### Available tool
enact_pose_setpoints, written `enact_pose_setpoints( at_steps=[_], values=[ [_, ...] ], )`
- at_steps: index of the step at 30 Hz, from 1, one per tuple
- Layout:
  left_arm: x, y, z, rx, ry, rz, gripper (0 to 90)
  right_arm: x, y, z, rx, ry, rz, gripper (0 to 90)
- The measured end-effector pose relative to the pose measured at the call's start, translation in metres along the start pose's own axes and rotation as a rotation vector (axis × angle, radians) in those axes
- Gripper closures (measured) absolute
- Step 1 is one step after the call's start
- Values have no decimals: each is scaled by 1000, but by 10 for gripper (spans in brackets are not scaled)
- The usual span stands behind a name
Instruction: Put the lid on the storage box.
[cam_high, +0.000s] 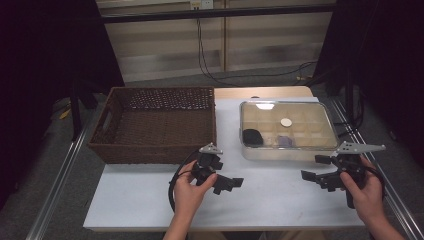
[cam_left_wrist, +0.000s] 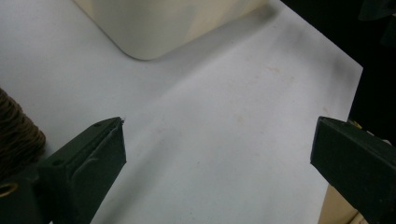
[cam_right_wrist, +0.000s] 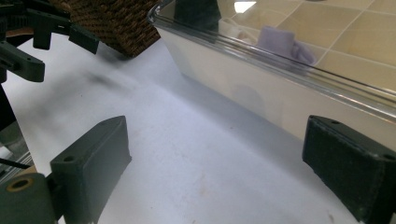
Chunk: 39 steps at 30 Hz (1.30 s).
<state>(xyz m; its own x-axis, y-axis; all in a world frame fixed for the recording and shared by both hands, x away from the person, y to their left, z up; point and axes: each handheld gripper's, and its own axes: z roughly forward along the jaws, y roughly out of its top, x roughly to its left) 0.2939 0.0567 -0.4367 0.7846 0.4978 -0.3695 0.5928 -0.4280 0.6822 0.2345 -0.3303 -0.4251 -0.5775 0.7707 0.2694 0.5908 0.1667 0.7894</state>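
The clear compartment box (cam_high: 287, 131) lies on the right half of the white table (cam_high: 150, 200), its long axis running left to right, parallel to the table's near edge, with its open top facing up. Inside it sit a black object (cam_high: 252, 137) and a purple piece (cam_high: 285, 142) in the near row and a small white disc (cam_high: 285, 121) farther back. The left gripper (cam_high: 231, 183) is held low over the table just in front of the wicker basket (cam_high: 155, 125), pointing right, its jaws spread wide with nothing between them; in the left gripper view bare white tabletop lies between the jaws and the box's rounded corner (cam_left_wrist: 140, 32) is ahead. The right gripper (cam_high: 312, 168) hovers just before the box's near right corner, pointing left, jaws also wide and empty; in the right gripper view the box's near wall (cam_right_wrist: 261, 88) runs close along one side. The basket stands left of the box, a narrow strip of table between them. The near half of the table is open. Beyond the table are grey floor, cables and a pale wall; metal rails run along both sides.
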Motion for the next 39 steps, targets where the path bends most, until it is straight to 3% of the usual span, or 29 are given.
enact_pose_setpoints(
  at_steps=[27, 39],
  values=[
    [13, -33, -9, 48, 72, 44, 30, 6, -25, 17, 49, 13, -10, 72],
    [18, -44, -9, 46, 104, 73, 28, 11, -33, 25, 61, 21, -15, 73]
  ],
)
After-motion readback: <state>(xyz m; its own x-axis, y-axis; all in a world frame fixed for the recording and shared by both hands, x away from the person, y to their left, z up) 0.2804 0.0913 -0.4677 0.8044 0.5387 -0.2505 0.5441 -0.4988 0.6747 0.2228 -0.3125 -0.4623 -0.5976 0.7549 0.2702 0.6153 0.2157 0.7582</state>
